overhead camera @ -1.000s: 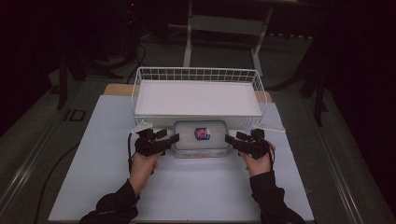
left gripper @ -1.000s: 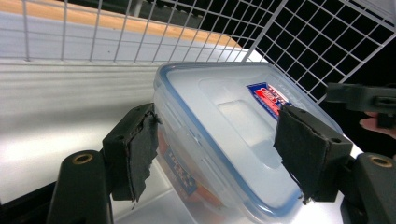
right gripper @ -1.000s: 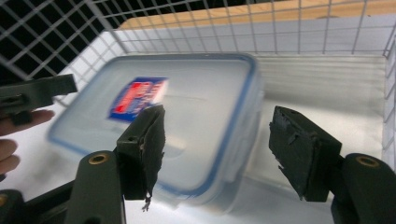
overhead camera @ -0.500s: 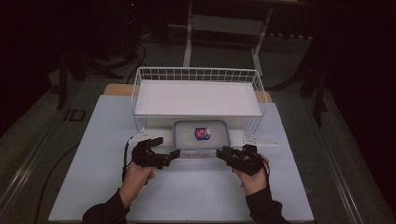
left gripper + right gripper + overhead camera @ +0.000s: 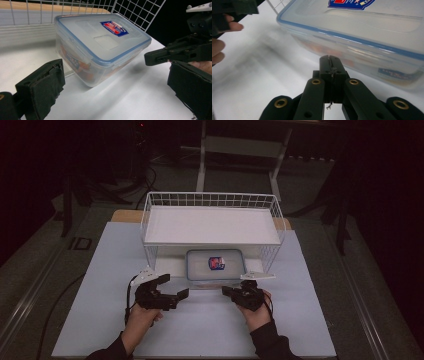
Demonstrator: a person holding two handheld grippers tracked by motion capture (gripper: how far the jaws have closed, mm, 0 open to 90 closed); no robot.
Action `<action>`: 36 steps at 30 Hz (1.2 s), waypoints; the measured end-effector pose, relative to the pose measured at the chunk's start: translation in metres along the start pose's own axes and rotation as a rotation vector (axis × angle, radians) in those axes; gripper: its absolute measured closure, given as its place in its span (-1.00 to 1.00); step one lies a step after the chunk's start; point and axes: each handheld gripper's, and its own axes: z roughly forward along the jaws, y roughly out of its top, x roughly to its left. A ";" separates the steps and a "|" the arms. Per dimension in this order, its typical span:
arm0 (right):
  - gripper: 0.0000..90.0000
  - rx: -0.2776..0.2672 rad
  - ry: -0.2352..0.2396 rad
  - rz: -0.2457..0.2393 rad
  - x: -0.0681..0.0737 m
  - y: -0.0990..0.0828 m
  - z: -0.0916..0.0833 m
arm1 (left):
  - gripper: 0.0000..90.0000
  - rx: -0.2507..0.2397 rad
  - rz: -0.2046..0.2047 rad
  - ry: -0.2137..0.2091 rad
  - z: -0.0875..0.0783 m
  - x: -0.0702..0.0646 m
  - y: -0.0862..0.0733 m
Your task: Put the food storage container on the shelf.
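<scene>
The person is bringing both grippers in toward the near edge of the plastic container [image 5: 215, 265], which is sitting on the table [image 5: 100, 270] under the front of the white wire basket [image 5: 212, 200]. The left gripper [image 5: 176, 292] has just been opening its jaws and they are now standing wide apart, with nothing between them; the container is lying just ahead of them. The right gripper [image 5: 331, 65] has just been closing, and its jaws are now pressed together on nothing, the container wall just in front of the tips. I judge this is the approach step. Next, the left jaws are needing to slide around the container corner.
</scene>
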 end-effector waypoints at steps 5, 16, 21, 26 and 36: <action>1.00 -0.005 -0.028 -0.001 -0.001 0.003 0.010 | -0.98 -0.011 -0.002 0.002 0.000 0.001 0.000; 1.00 -0.008 -0.038 0.004 -0.002 0.013 0.033 | -0.98 -0.005 -0.005 0.014 0.001 0.005 -0.003; 1.00 -0.024 -0.062 0.013 -0.007 0.021 0.041 | -0.98 -0.009 -0.007 0.018 0.000 0.006 -0.003; 0.99 -0.039 -0.083 0.036 -0.013 0.030 0.049 | -0.98 -0.002 -0.002 0.019 -0.001 0.006 -0.004; 0.98 -0.051 -0.108 0.040 -0.018 0.041 0.058 | -0.98 0.005 0.002 0.020 0.000 0.005 -0.006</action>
